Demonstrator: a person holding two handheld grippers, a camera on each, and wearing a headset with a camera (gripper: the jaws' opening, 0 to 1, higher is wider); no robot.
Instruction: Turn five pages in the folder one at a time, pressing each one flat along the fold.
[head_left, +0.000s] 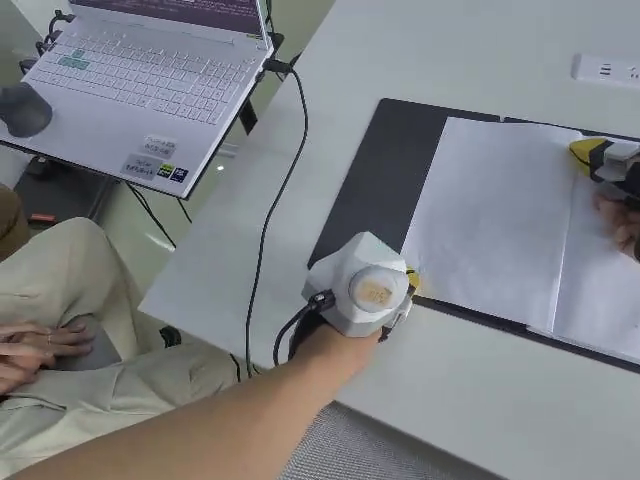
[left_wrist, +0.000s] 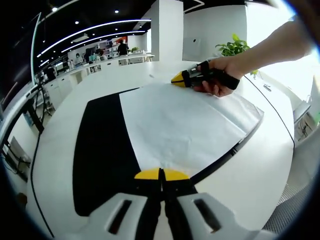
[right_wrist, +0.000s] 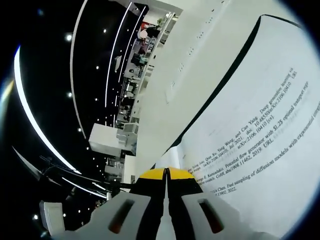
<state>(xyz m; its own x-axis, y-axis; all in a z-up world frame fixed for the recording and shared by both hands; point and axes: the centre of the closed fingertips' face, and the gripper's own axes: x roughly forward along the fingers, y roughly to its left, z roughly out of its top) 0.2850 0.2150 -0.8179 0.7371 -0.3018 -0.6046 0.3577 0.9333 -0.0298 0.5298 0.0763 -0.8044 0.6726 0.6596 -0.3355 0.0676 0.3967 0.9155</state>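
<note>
A black folder (head_left: 370, 190) lies open on the white table. A blank white page (head_left: 490, 210) rests turned over on its left half. My left gripper (head_left: 410, 285) is shut, its yellow tips (left_wrist: 161, 174) at the near edge of that page (left_wrist: 185, 125). A hand holds my right gripper (head_left: 585, 152) at the far edge near the fold, where it appears in the left gripper view (left_wrist: 177, 78). It is shut (right_wrist: 166, 172), and a printed page (right_wrist: 260, 125) stretches just beside its tips. I cannot tell whether either gripper pinches paper.
An open laptop (head_left: 150, 80) stands at the far left on a lower stand, with a mouse (head_left: 22, 108) beside it. A black cable (head_left: 275, 200) runs along the table's left edge. A white power strip (head_left: 605, 70) lies at the back right. A seated person's legs (head_left: 80, 300) are at the left.
</note>
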